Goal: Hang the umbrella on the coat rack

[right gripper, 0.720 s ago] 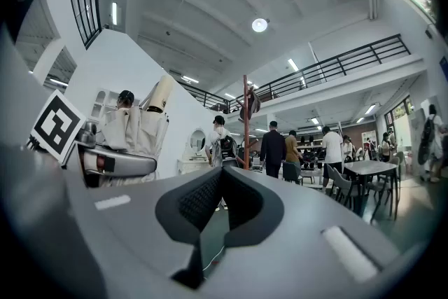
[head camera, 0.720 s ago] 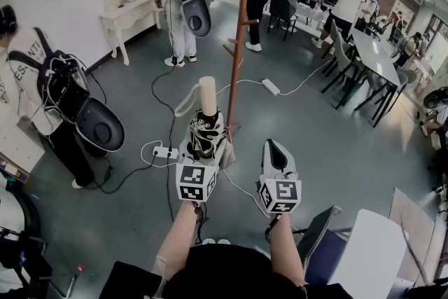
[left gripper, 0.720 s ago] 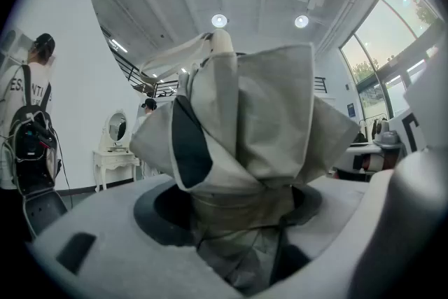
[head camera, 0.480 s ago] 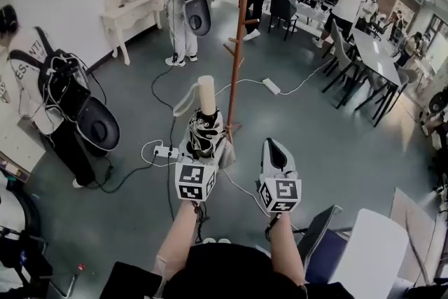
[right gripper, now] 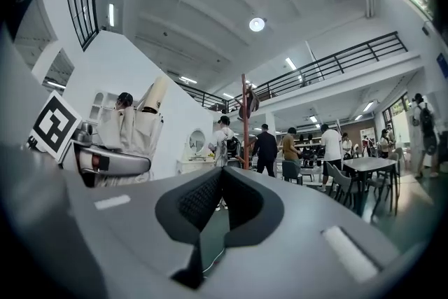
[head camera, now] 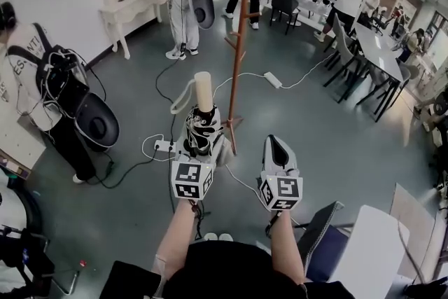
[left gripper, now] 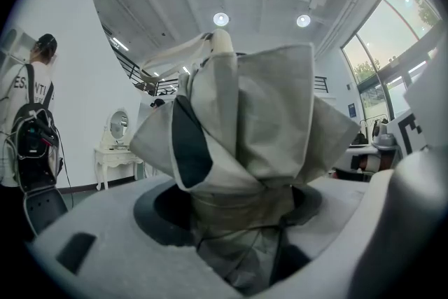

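Note:
A folded cream umbrella [head camera: 201, 124] with a dark pattern stands upright, its pale handle [head camera: 203, 89] on top with a strap loop. My left gripper [head camera: 201, 145] is shut on its folded canopy; in the left gripper view the cloth of the umbrella [left gripper: 252, 115] fills the gap between the jaws. The tall brown coat rack [head camera: 236, 52] rises just behind and right of the umbrella, its pegs higher up the pole. My right gripper [head camera: 278, 153] is held level beside the left one, shut with nothing in it. In the right gripper view the coat rack [right gripper: 245, 115] stands ahead and the umbrella [right gripper: 133, 129] is at the left.
White power strips [head camera: 164, 145] and cables [head camera: 238, 84] lie on the grey floor around the rack's foot. A person with a backpack [head camera: 52, 91] stands at the left, others at the white dressing table [head camera: 133, 3]. Tables and chairs [head camera: 371, 52] fill the right.
Both grippers and the umbrella stay almost where they were. The view has shifted slightly, and the people at the back have moved a little.

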Demonstrator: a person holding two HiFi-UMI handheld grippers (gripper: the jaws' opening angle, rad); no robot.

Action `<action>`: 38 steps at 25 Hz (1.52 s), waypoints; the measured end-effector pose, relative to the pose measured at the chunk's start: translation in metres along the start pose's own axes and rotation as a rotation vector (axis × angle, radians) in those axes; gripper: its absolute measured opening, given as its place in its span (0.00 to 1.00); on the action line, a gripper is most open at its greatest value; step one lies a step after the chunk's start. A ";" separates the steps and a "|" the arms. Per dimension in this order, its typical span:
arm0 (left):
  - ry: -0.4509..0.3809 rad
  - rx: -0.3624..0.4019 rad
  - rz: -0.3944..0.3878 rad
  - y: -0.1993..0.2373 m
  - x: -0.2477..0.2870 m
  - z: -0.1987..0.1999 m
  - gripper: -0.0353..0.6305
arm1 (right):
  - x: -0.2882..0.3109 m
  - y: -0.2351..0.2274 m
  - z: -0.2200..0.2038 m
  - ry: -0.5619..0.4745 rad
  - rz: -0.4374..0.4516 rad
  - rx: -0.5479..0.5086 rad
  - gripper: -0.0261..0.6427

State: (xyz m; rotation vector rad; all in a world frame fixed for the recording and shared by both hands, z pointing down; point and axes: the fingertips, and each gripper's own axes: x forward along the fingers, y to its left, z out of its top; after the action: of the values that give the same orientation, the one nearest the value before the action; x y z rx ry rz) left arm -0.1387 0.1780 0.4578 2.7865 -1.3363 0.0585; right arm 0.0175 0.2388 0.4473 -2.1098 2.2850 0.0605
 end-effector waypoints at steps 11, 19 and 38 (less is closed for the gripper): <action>0.018 -0.009 -0.003 0.034 0.014 -0.012 0.51 | 0.026 0.007 -0.022 0.006 -0.025 0.028 0.06; 0.041 -0.011 0.022 0.060 0.087 -0.036 0.52 | 0.093 -0.032 -0.058 0.027 -0.021 0.048 0.06; 0.003 0.030 0.063 0.135 0.420 0.025 0.52 | 0.435 -0.159 -0.010 -0.031 0.246 0.089 0.05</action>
State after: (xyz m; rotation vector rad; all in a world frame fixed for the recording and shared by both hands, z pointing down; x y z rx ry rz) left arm 0.0196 -0.2348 0.4600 2.7671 -1.4342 0.0853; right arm 0.1410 -0.2073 0.4348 -1.7654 2.4665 -0.0028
